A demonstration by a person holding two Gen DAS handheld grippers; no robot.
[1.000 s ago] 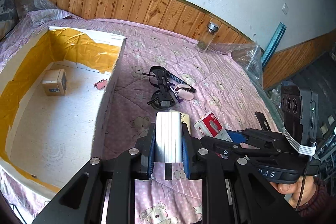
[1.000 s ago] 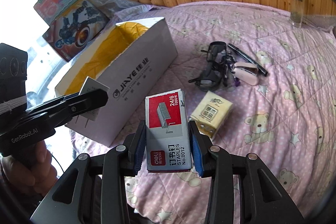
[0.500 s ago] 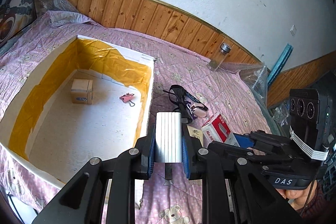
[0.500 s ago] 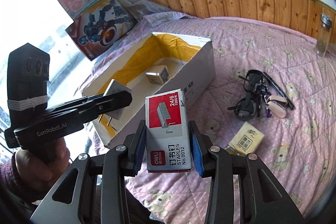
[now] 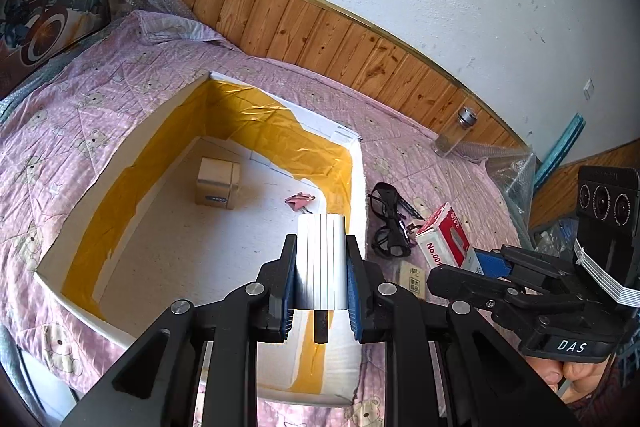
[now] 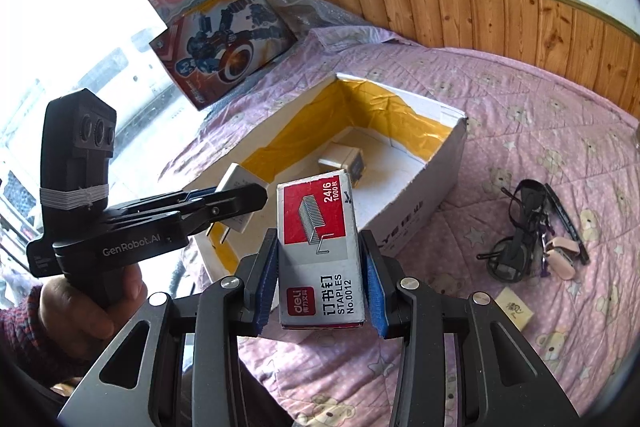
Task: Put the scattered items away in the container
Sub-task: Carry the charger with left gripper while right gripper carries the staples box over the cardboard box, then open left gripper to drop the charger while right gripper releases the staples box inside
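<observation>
Glasses (image 5: 386, 223) lie right of the box (image 5: 356, 163) on the quilt (image 5: 120, 75).

A bed spread with a pink teddy-bear quilt (image 6: 540, 131) carries everything; on it rests an open white cardboard box (image 5: 362, 187) lined with yellow tape; beside the box lie black glasses (image 6: 520, 227) tangled with a pen and a pink clip; nearby, a small beige packet (image 6: 514, 311); a glass jar (image 5: 456, 135) stands upright near the wooden panelling.
</observation>
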